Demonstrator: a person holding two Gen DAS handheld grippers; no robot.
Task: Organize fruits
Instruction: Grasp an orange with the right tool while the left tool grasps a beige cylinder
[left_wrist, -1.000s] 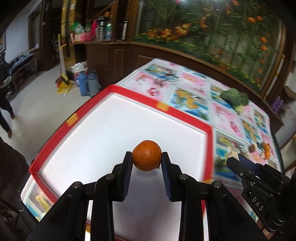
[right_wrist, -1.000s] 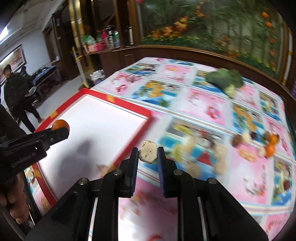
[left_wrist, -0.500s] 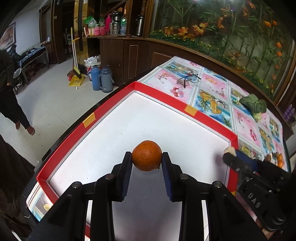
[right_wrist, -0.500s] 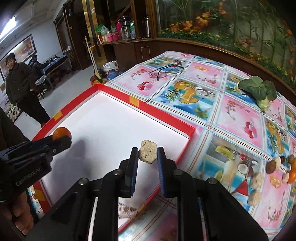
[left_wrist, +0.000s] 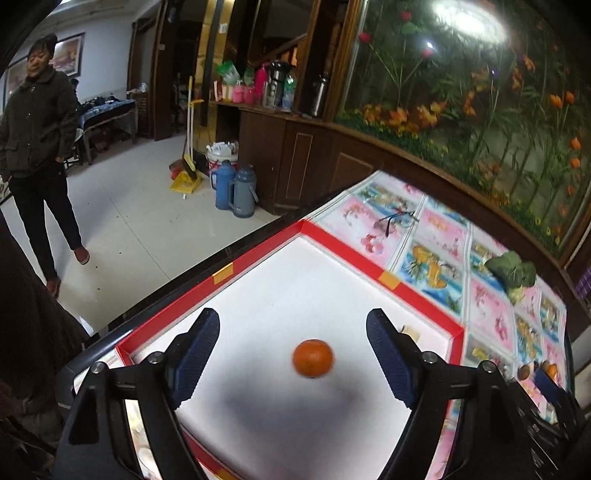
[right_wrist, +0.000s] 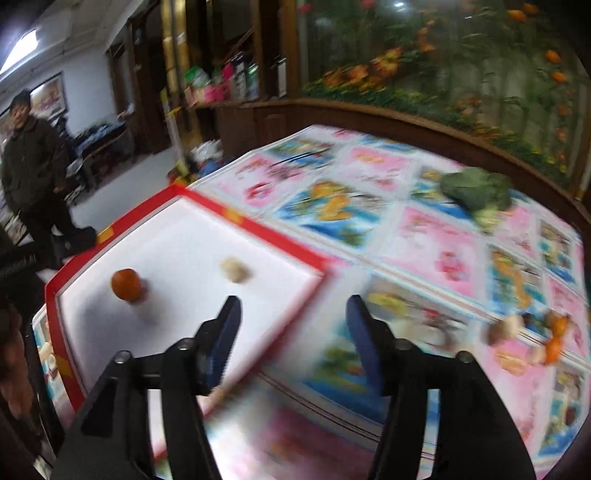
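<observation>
Looking at the tray (right_wrist: 295, 254) first: both grippers have just let go, so two fruits now sit inside it, one orange (left_wrist: 312, 357) and one pale lumpy fruit (right_wrist: 232, 270), well apart. Left gripper (left_wrist: 293, 356) and right gripper (right_wrist: 291, 343) both hang spread wide, empty. Roughly five small fruits (right_wrist: 532, 339) remain clustered on the tablecloth (right_wrist: 424, 236), so more trips, I reckon.

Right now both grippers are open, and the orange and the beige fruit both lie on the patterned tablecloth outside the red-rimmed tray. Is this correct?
Not quite. The left gripper and right gripper are open, but the orange and the beige fruit lie inside the red-rimmed tray, on its white floor, not on the patterned tablecloth. The right wrist view shows both; the left wrist view confirms the orange.
</observation>
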